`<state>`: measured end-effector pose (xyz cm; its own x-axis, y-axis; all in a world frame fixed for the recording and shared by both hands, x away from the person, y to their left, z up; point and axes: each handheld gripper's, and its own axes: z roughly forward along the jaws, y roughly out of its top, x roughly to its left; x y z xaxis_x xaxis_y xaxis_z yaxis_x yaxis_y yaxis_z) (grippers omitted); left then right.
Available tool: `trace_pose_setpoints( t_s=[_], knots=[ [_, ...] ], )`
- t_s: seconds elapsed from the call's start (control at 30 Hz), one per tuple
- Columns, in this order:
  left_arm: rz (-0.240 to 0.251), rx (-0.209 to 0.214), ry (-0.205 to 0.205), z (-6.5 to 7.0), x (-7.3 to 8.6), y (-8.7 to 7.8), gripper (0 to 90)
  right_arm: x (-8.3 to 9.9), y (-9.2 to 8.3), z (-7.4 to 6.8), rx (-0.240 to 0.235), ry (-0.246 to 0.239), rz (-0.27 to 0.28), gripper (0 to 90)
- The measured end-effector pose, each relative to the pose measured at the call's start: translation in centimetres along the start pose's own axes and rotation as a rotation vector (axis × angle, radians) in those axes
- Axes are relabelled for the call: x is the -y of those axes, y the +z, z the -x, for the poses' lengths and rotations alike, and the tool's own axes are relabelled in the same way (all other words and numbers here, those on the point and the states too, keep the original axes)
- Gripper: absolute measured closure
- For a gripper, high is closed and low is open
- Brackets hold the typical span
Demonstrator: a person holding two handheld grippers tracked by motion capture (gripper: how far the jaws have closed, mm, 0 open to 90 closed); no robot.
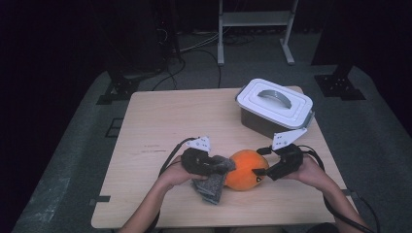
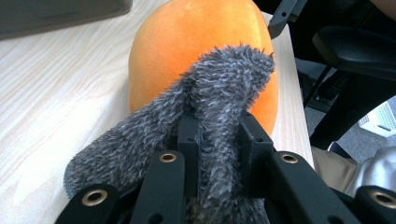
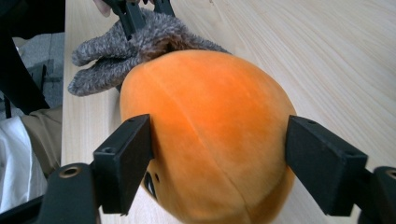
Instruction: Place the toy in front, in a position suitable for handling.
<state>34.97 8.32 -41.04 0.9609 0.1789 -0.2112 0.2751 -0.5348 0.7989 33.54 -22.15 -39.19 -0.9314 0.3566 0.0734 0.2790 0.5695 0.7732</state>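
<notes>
An orange plush toy (image 1: 245, 170) (image 2: 187, 46) (image 3: 210, 130) lies on the wooden table (image 1: 160, 121) near its front edge. My left gripper (image 1: 226, 166) (image 2: 219, 135) is shut on a fuzzy grey cloth (image 1: 212, 183) (image 2: 224, 84) (image 3: 116, 46) and holds it against the toy's left side. My right gripper (image 1: 261, 173) (image 3: 219, 149) straddles the toy's right end. Its jaws stand wide, with a pad at either side of the toy and no dent in the plush.
A white lidded container (image 1: 274, 104) with a grey handle stands at the back right of the table. The table's front edge runs just behind both hands. A metal stand (image 1: 255, 29) and cables are on the floor beyond.
</notes>
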Motion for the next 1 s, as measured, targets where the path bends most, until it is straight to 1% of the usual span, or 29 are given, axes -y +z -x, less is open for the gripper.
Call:
trace_pose_setpoints(
  t_s=[0.1, 0.13, 0.17, 0.2, 0.23, 0.27, 0.3, 0.37, 0.4, 0.47, 0.53, 0.63, 0.7, 0.77, 0.8, 0.83, 0.9, 0.93, 1.0],
  knots=[
    [-0.001, 0.01, 0.003, 0.2, -0.2, 0.1, 74.0, -0.4, 1.0, 0.0, -0.006, 0.007, -0.033, 14.8],
    [-0.004, 0.008, 0.01, 0.2, -0.3, 0.1, 74.0, -0.5, 1.4, 0.0, -0.007, -0.003, -0.054, 14.1],
    [-0.007, 0.004, 0.01, 0.3, -0.3, 0.2, 74.1, -0.6, 1.8, -0.2, 0.006, -0.014, -0.073, 15.0],
    [-0.01, 0.0, 0.01, 0.2, -0.4, 0.2, 74.1, -0.7, 2.1, -0.2, 0.014, -0.013, -0.087, 18.1],
    [-0.006, -0.003, 0.004, 0.2, -0.3, 0.1, 74.1, -0.7, 2.2, -0.2, 0.019, -0.015, -0.091, 23.1],
    [-0.006, -0.004, 0.001, 0.0, -0.2, 0.0, 74.1, -0.8, 2.2, -0.3, 0.032, -0.022, -0.091, 29.7],
    [0.0, -0.006, -0.003, -0.1, -0.2, -0.1, 74.1, -0.8, 2.2, -0.3, 0.041, -0.037, -0.084, 35.3],
    [0.013, -0.008, -0.014, -0.3, -0.1, -0.5, 74.1, -0.8, 2.1, -0.4, 0.042, -0.051, -0.058, 45.3],
    [0.019, -0.01, -0.02, -0.3, 0.0, -0.7, 74.1, -0.8, 2.1, -0.5, 0.046, -0.06, -0.039, 48.0],
    [0.024, -0.02, -0.026, -0.4, -0.1, -1.2, 74.1, -0.9, 2.2, -0.5, 0.049, -0.056, 0.002, 50.5],
    [0.032, -0.036, -0.027, -0.5, -0.2, -2.0, 74.1, -1.1, 2.5, -0.4, 0.053, -0.045, 0.042, 50.7],
    [0.068, -0.066, -0.029, -0.8, -0.7, -4.0, 74.1, -1.5, 3.2, -0.3, 0.067, -0.016, 0.114, 50.1],
    [0.104, -0.081, -0.032, -0.9, -1.2, -5.2, 74.1, -2.0, 4.0, -0.5, 0.078, -0.026, 0.149, 50.2],
    [0.111, -0.1, -0.024, -1.0, -1.5, -6.1, 74.1, -2.6, 5.2, -0.9, 0.07, -0.049, 0.171, 50.2],
    [0.11, -0.107, -0.021, -1.0, -1.5, -6.4, 74.1, -2.8, 5.7, -1.2, 0.059, -0.058, 0.178, 49.8],
    [0.104, -0.11, -0.021, -1.0, -1.5, -6.5, 74.1, -3.0, 6.3, -1.4, 0.043, -0.069, 0.173, 49.2],
    [0.086, -0.119, -0.025, -1.2, -1.1, -6.4, 74.1, -3.1, 7.4, -2.1, 0.03, -0.105, 0.157, 47.9],
    [0.079, -0.118, -0.031, -1.3, -0.8, -6.2, 74.1, -3.1, 7.7, -2.3, 0.026, -0.116, 0.159, 46.7],
    [0.087, -0.104, -0.048, -1.4, -0.2, -5.8, 74.1, -3.0, 7.7, -2.5, 0.018, -0.133, 0.152, 42.4]
  ],
)
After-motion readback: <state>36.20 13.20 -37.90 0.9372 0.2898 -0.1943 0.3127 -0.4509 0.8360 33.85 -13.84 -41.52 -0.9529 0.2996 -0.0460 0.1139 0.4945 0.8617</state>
